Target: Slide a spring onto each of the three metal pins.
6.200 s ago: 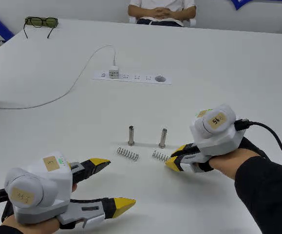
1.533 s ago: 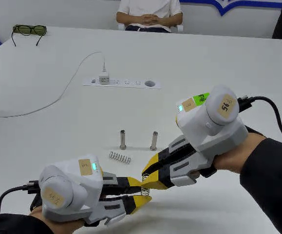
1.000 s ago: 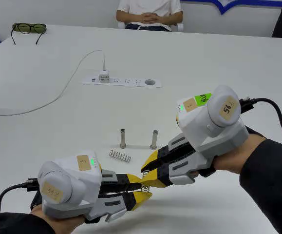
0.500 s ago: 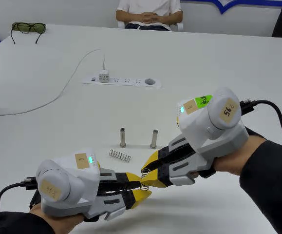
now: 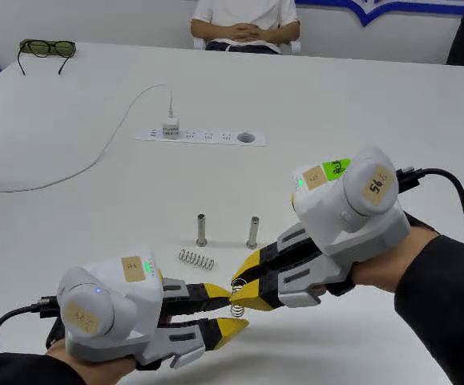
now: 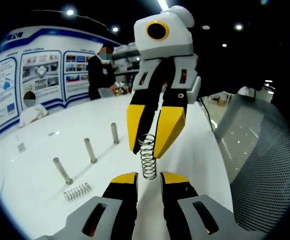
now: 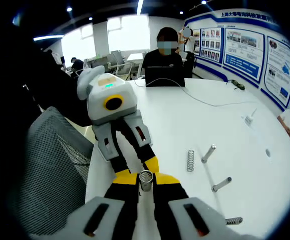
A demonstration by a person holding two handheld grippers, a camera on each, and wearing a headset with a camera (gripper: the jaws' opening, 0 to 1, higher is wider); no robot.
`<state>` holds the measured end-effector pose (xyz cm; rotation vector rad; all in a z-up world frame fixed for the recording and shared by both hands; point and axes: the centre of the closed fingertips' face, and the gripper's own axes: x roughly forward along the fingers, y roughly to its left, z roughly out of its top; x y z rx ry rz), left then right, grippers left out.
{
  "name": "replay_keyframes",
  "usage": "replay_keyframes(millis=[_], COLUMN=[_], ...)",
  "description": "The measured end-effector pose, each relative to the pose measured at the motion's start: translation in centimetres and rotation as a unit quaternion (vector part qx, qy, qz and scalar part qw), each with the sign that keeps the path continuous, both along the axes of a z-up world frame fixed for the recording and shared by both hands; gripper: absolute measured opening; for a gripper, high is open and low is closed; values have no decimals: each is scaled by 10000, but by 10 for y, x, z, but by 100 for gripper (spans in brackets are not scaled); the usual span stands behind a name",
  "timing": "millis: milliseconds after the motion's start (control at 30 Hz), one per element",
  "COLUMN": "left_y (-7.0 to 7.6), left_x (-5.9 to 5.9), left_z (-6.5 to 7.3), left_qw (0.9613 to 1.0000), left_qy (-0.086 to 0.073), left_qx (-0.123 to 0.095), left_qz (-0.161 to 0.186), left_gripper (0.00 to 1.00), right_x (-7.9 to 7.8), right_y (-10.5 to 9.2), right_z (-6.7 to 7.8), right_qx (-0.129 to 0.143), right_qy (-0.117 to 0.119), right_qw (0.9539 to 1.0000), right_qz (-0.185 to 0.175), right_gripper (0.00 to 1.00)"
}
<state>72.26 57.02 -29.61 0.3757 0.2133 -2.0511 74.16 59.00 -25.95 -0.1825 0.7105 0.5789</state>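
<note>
**A:** Where is the small coiled metal spring?

**B:** In the air above the white table, held upright on the near side of the pins. The right gripper has its two yellow-tipped jaws pressed together on the upper coils. The rest of the spring hangs free below them.

**A:** And the left gripper?

**B:** Its jaws stand apart. In the left gripper view the spring's lower end dips between the two yellow tips with a sliver of gap on each side, so they are not pinching it. The two grippers point at each other with their tips almost meeting.

**A:** What about the pins?

**B:** A short grey metal pin and a second pin stand upright side by side at mid-table, beyond the grippers, both bare. A loose spring lies on its side just in front of the first one. In the right gripper view an upright spring stands near those pins. I cannot tell whether a pin runs through it.

**A:** Anything else on the table?

**B:** A flat white power strip lies farther back, with a white plug in it and a thin cable curving off to the left. A pair of dark sunglasses rests near the far left corner. A seated person is at the far end, hands folded.
</note>
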Motion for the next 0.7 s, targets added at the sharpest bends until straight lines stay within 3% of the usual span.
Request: replay_keyframes(millis=[700], left_y=[4], left_x=[30], left_z=[2], left_qw=[9975], left_qy=[129], left_qx=[-74], left_qz=[688], left_gripper=[44], right_x=[2], right_y=[-10], right_z=[4], right_qx=[-10], right_qy=[-66], right_qw=[9998], right_qz=[-208], right_gripper=[12])
